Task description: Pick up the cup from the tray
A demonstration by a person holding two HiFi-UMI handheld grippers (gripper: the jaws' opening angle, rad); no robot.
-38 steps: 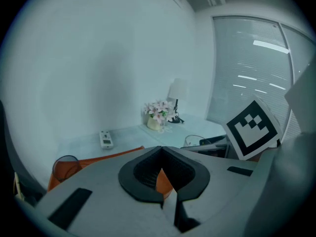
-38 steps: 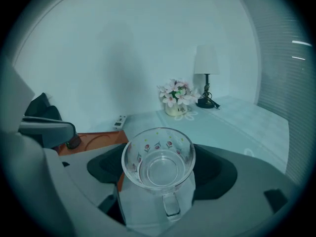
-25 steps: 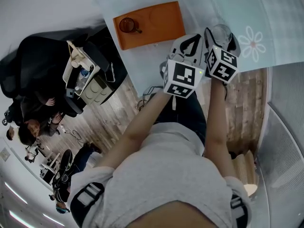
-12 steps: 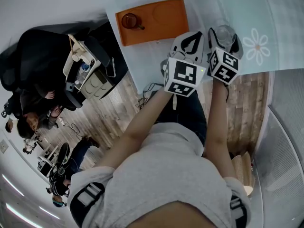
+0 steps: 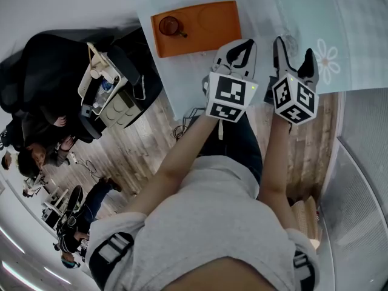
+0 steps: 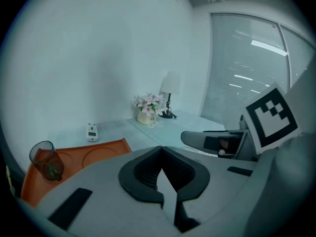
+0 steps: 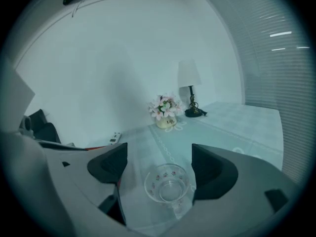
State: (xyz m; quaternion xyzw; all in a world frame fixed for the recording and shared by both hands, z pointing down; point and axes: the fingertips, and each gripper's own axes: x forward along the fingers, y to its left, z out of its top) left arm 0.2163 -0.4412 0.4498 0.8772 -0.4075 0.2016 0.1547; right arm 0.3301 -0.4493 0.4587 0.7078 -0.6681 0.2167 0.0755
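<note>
The orange tray lies on the pale table, and a brown see-through cup with a handle stands upright at its left end. In the left gripper view the same cup is far left on the tray. My left gripper is shut and empty, just right of the tray and apart from the cup. My right gripper is open. A small clear glass with a printed pattern stands on the table between its spread jaws, touching neither one.
A flower vase, a lamp and a white remote stand at the table's far side. A flower print marks the table right of my grippers. Left of the table are a cart and seated people.
My right gripper has drawn back toward me and its jaws stand wider around the clear glass, which stays on the table. The left gripper has barely moved.
</note>
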